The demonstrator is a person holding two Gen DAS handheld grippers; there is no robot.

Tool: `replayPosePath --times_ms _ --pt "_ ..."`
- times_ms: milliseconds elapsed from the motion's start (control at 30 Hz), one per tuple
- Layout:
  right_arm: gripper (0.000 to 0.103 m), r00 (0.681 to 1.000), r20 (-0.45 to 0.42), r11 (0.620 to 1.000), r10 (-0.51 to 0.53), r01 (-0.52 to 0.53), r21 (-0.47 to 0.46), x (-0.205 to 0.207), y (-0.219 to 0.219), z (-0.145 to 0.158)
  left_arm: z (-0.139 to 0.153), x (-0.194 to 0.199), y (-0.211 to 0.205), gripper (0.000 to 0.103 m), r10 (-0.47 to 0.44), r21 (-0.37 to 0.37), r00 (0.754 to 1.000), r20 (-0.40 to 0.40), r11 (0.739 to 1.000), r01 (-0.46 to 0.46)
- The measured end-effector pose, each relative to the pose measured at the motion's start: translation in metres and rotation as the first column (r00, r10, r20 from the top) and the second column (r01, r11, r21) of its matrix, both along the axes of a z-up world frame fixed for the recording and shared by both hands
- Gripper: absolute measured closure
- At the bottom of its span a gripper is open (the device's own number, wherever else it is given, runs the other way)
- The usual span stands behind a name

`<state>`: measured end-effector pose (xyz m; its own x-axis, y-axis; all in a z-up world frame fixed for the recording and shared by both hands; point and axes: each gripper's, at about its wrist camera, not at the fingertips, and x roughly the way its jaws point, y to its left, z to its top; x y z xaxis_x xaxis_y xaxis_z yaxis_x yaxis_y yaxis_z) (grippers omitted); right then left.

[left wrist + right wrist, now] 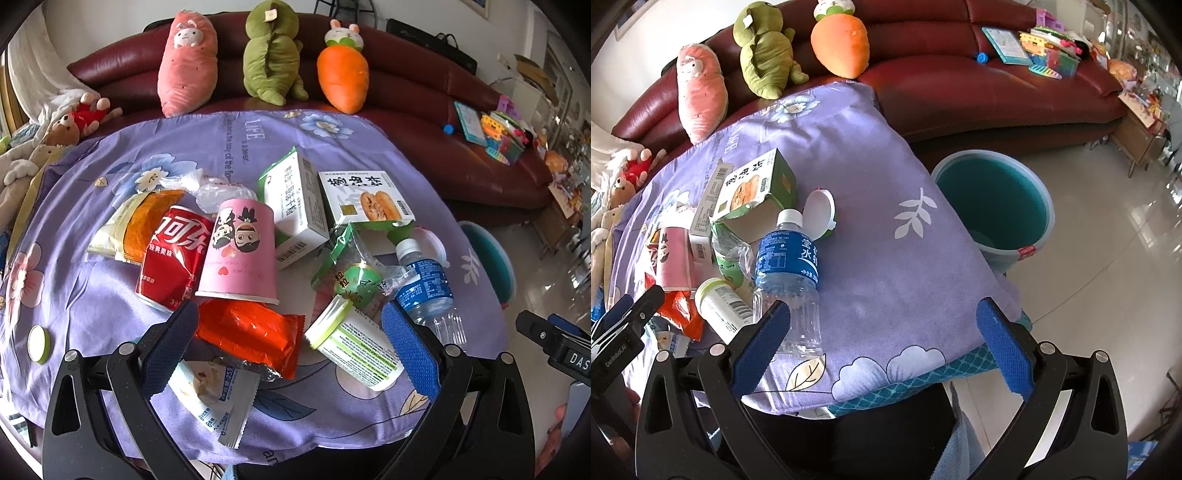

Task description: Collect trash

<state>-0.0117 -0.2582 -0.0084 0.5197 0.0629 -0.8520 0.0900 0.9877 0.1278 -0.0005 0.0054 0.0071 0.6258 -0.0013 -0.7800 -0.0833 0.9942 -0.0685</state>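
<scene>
Trash lies piled on a purple flowered cloth (92, 295): a red cola can (170, 254), a pink paper cup (240, 251), an orange wrapper (255, 332), a white pill bottle with green cap (354, 347), a blue-label water bottle (424, 288), two cartons (295, 210). My left gripper (291, 325) is open just above the orange wrapper and the pill bottle. My right gripper (886, 325) is open over bare cloth, its left finger beside the water bottle (786, 273). A teal bucket (993, 206) stands on the floor right of the table.
A red sofa (424, 110) with plush toys (266, 51) runs behind the table. Books and toys (1034, 48) lie on its right end. A small green-rimmed lid (37, 343) lies at the cloth's left. White tiled floor (1108, 258) lies to the right.
</scene>
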Motion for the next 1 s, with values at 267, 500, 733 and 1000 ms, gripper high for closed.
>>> replayPosePath --times_ms 267,500,733,1000 --pt "0.006 1.000 0.003 1.000 0.003 -0.003 -0.001 0.001 0.002 0.000 -0.009 0.000 0.004 0.004 -0.013 -0.018 1.000 -0.004 1.000 0.013" --pt "0.006 1.000 0.000 1.000 0.004 -0.004 -0.011 0.002 0.007 0.000 -0.013 0.001 0.009 0.004 -0.020 -0.034 1.000 -0.012 0.999 0.020" --pt "0.006 1.000 0.010 1.000 0.011 -0.011 -0.023 0.003 0.013 0.004 -0.015 0.001 0.012 0.004 -0.026 -0.045 1.000 -0.014 0.999 0.026" --pt "0.006 0.999 0.001 0.999 0.034 -0.034 0.018 0.008 0.014 0.006 -0.018 0.002 0.025 0.004 -0.040 -0.064 0.999 -0.011 0.997 0.039"
